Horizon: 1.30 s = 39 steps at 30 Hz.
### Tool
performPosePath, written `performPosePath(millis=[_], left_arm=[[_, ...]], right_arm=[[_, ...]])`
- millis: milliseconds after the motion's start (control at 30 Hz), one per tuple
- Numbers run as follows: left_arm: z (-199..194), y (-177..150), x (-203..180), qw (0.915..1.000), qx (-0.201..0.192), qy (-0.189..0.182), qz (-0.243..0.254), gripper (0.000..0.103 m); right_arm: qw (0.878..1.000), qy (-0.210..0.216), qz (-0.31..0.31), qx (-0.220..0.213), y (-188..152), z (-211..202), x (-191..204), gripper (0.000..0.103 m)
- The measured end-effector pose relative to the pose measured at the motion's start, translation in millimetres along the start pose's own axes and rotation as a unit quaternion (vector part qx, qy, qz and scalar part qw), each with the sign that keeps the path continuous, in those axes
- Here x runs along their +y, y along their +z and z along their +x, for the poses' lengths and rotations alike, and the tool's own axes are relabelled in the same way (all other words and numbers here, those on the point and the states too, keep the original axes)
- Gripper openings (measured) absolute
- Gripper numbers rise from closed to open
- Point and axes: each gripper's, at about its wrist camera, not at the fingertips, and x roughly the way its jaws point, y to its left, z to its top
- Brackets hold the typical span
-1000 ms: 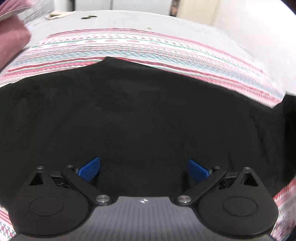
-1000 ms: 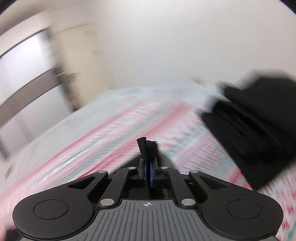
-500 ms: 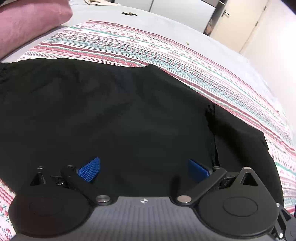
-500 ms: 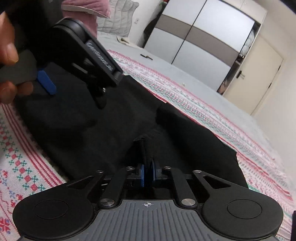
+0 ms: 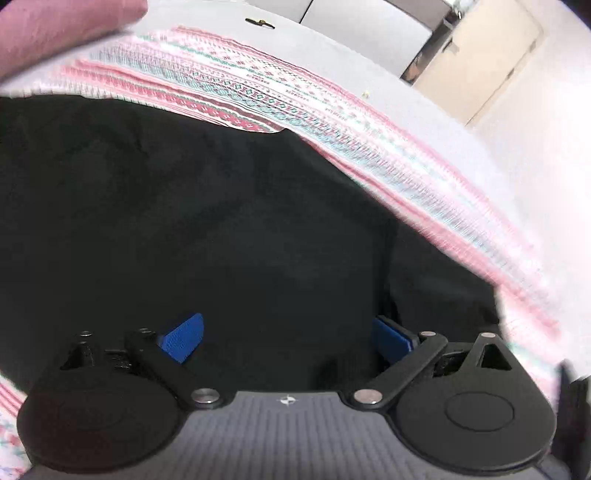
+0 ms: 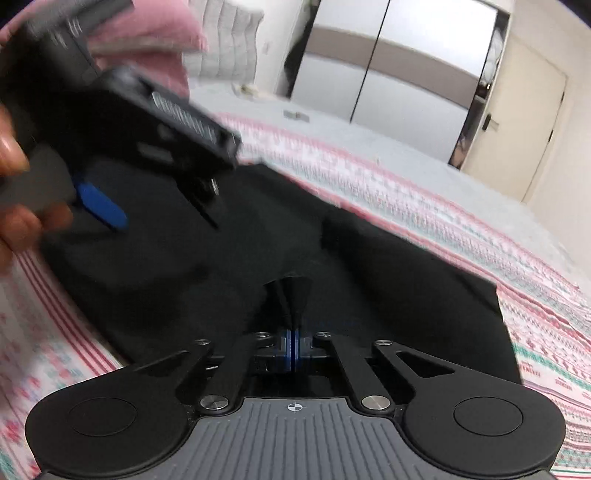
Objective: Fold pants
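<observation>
Black pants [image 5: 258, 221] lie spread flat on a striped pink, white and teal blanket [image 5: 332, 122]. My left gripper [image 5: 286, 338] hovers low over their middle, open, with blue pads [image 5: 181, 336] wide apart and nothing between them. In the right wrist view the pants [image 6: 406, 295] fill the centre, with a fold ridge running toward my right gripper [image 6: 291, 295]. That gripper is shut, its black fingertips down against the cloth near the front edge. Whether cloth is pinched cannot be seen. The left gripper [image 6: 122, 147] shows blurred at upper left, held by a hand [image 6: 14, 192].
A pink pillow [image 5: 55, 33] lies at the blanket's far left. Beyond it the grey bed sheet [image 6: 369, 136] holds a small dark object [image 5: 259, 23]. A grey wardrobe [image 6: 388, 66] and a cream door [image 6: 528, 122] stand behind the bed.
The right gripper swung from facing the wall down onto the pants beside the left gripper, rolling as it went, and stays shut. The left gripper's view rolled and shifted slightly; it stays open.
</observation>
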Motion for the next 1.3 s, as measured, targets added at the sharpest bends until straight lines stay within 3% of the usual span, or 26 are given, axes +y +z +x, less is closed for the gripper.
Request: performPosePath(millis=[100, 200, 333, 367, 600, 667, 833, 1033, 1100, 1167, 1300], left_arm=[[2.6, 4.8, 18.3, 0.9927, 0.03, -0.082, -0.083, 0.103], [8.5, 6.8, 28.5, 0.9868, 0.041, -0.099, -0.121, 0.102], [14.5, 7.4, 21.9, 0.9901, 0.049, -0.097, -0.089, 0.093], [15.3, 8.3, 19.4, 0.9901, 0.053, -0.103, -0.079, 0.083], [25.2, 13.3, 8.3, 0.9893, 0.065, -0.124, -0.042, 0.048], [23.6, 14.4, 4.5, 0.9903, 0.063, -0.121, -0.027, 0.029], [7.9, 17.4, -5.8, 0.9923, 0.036, -0.118, 0.011, 0.028], [-28.3, 27.9, 0.8, 0.9943, -0.01, -0.091, 0.053, 0.029], [-41.8, 35.6, 5.3, 0.9939, -0.032, -0.071, 0.078, 0.029], [-52.1, 45.1, 14.1, 0.9933, -0.05, -0.049, 0.092, 0.029], [-57.6, 58.0, 35.7, 0.9938, -0.06, -0.024, 0.09, 0.029]], right_arm=[[0.999, 0.009, -0.006, -0.039, 7.4, -16.5, 9.4, 0.0], [0.998, 0.03, 0.012, -0.054, 10.7, -25.5, 20.4, 0.0], [0.997, 0.034, -0.013, -0.068, 10.9, -28.7, 42.1, 0.0], [0.997, 0.032, -0.013, -0.069, 11.7, -28.8, 45.1, 0.0], [0.995, 0.052, -0.006, -0.085, 8.3, -38.2, 46.6, 0.0], [0.995, 0.05, -0.017, -0.087, 6.5, -39.9, 52.1, 0.0], [0.995, 0.047, -0.018, -0.085, 6.0, -37.2, 49.2, 0.0], [0.994, 0.078, 0.011, -0.072, 8.9, -36.5, 41.3, 0.015], [0.993, 0.097, 0.012, -0.062, 11.2, -36.8, 36.2, 0.047], [0.992, 0.108, 0.022, -0.06, 13.4, -38.3, 26.4, 0.066], [0.989, 0.111, 0.078, -0.056, 20.1, -37.3, -6.6, 0.066]])
